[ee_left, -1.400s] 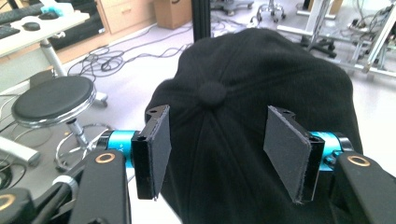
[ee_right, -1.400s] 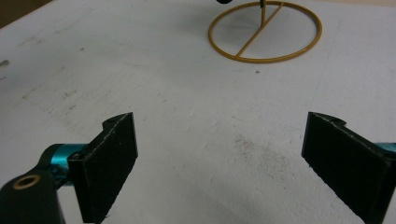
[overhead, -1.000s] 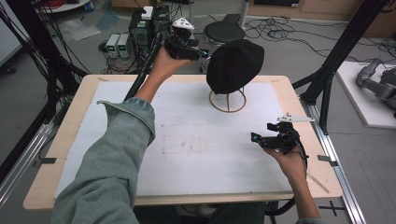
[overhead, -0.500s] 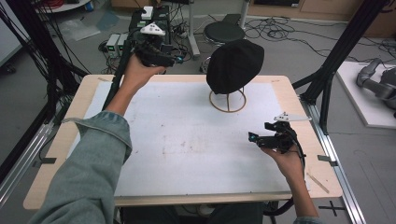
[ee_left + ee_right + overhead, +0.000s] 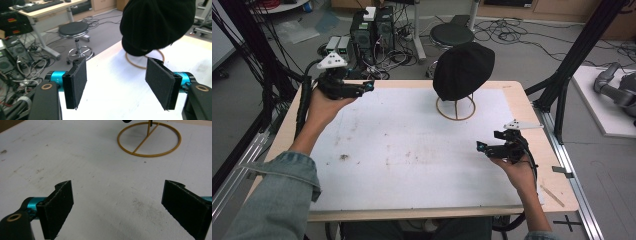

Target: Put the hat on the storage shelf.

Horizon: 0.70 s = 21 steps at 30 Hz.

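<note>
Two grippers are held over a white table [image 5: 412,165], one in each hand; at the far left of the high view a blue sleeve [image 5: 277,195] comes up from the bottom, and the left hand [image 5: 324,102] holds the left gripper [image 5: 368,86] up by the far left corner of the table; its jaws stand wide apart with nothing between them, and they point to the right, toward the hat; a grey plate with three corners [image 5: 332,61] sits on top of it; in the left gripper view the two black pads [image 5: 80,82] are far from each other, and the hat [image 5: 157,22] shows past them, up and to the right; a black stool [image 5: 75,30] stands on the floor behind the table edge, near some boxes and wires; next comes the black hat [image 5: 463,70] in the middle at the far side; it sits on a thin wire stand, and the round ring [image 5: 455,108] of that stand lies flat on the table; the hat is well apart from both grippers; on the right, near the right edge, the right hand [image 5: 518,172] holds the right gripper [image 5: 480,147] low over the table; its jaws are wide apart too and hold nothing; in the right gripper view the ring [image 5: 149,138] lies ahead of the black pads [image 5: 60,207], with bare, smudged table between.
</note>
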{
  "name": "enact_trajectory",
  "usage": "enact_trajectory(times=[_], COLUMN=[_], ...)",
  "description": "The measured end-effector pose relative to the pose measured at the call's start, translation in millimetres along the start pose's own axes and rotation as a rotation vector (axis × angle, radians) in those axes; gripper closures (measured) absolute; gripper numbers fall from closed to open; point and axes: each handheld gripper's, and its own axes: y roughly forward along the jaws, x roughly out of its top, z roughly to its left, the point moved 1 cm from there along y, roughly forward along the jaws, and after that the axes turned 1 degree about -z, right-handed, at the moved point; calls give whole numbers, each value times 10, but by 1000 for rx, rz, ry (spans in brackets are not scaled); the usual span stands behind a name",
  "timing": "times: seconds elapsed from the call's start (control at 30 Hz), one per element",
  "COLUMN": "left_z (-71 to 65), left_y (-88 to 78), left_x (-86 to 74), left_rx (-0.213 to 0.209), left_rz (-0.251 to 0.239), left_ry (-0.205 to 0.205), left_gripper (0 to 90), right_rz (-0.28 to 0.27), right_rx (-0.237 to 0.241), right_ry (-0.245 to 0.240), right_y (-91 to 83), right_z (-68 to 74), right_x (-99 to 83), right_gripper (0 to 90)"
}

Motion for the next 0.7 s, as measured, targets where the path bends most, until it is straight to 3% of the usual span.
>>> enact_trajectory(times=[0.13, 0.5, 0.7], left_z=[-28, -199, -228], left_y=[-165, -513, -612], left_x=[-233, -822, -1109], left_rx=[-2, 50, 78], left_rz=[-20, -37, -61], left_ry=[-16, -34, -95], left_gripper=[325, 295, 277], right_rz=[-3, 3, 5], right_rx=[-1, -7, -7], right_ry=[-1, -8, -10], right_y=[0, 18, 34], right_z=[-4, 24, 43], right_x=[5, -6, -1], right_gripper=[102, 102, 102])
